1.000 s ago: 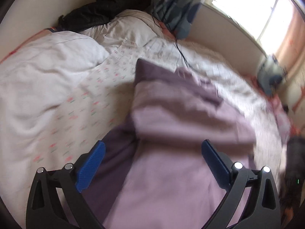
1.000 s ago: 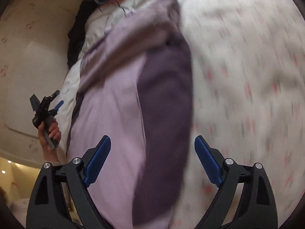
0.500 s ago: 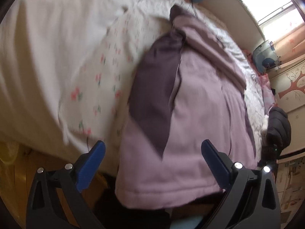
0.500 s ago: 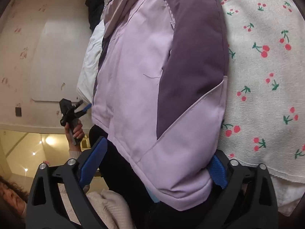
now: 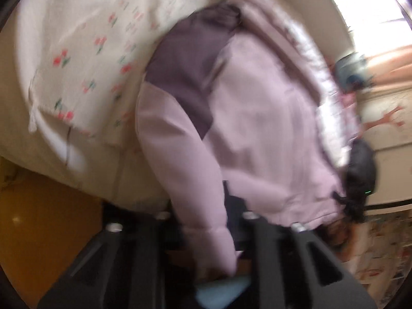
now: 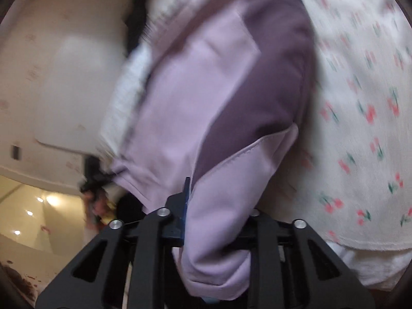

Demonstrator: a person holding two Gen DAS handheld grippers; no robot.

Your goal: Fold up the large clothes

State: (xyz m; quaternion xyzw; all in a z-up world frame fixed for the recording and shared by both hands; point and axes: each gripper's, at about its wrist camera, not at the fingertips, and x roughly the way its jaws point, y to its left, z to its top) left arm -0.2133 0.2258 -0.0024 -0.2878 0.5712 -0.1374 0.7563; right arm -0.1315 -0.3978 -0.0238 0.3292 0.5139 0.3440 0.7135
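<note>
1. Cherry-print bedsheet (image 5: 85, 59) covers the bed; the lilac-and-purple jacket (image 5: 257, 118) lies on it, hem hanging over the near edge.
2. Left gripper (image 5: 206, 234), clenched on the jacket's left hem corner.
3. Right gripper (image 6: 216, 221), clamped on the right hem corner.
4. Judged best practice: lift both corners level, keep the hem taut, carry it toward the collar.
5. Obstacles: dark garment (image 5: 360, 170) beside the jacket; heavy motion blur.
</note>
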